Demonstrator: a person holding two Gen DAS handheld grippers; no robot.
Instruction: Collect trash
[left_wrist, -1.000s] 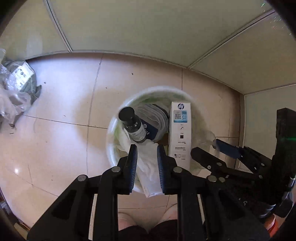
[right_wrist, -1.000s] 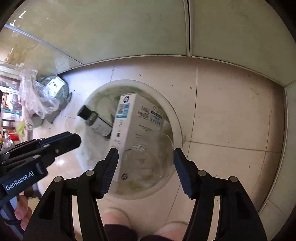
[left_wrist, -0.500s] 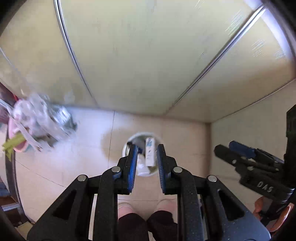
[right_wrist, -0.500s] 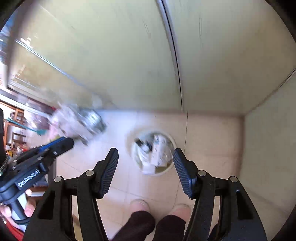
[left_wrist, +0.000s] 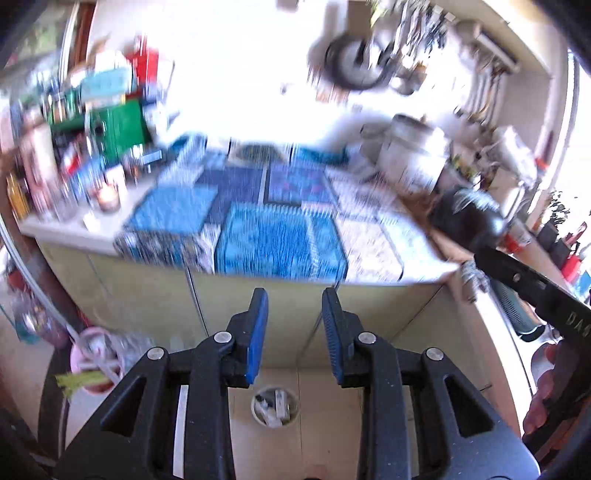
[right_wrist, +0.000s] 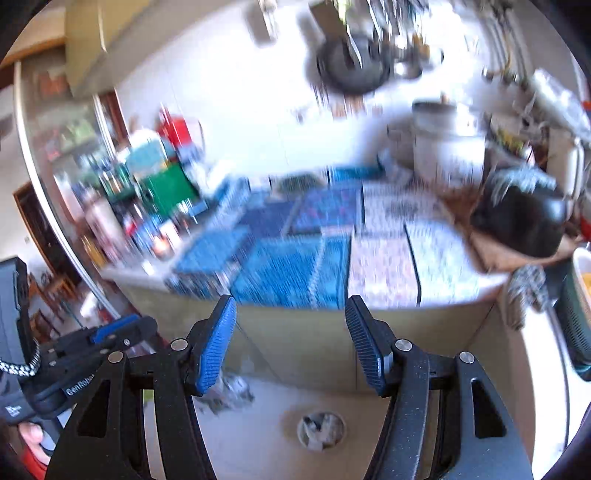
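Two handheld grippers hang empty above a kitchen floor, the trash bin far below them.

Left wrist view: the left gripper (left_wrist: 291, 306) has its jaws opening with nothing between them; the white trash bin (left_wrist: 275, 405), holding a small box and a bottle, stands on the tiled floor before the cabinet (left_wrist: 147, 291). Right wrist view: the right gripper (right_wrist: 290, 314) gapes wide, empty, above the bin (right_wrist: 320, 428); a blurred blue patterned cloth (right_wrist: 291, 273) covers the counter.
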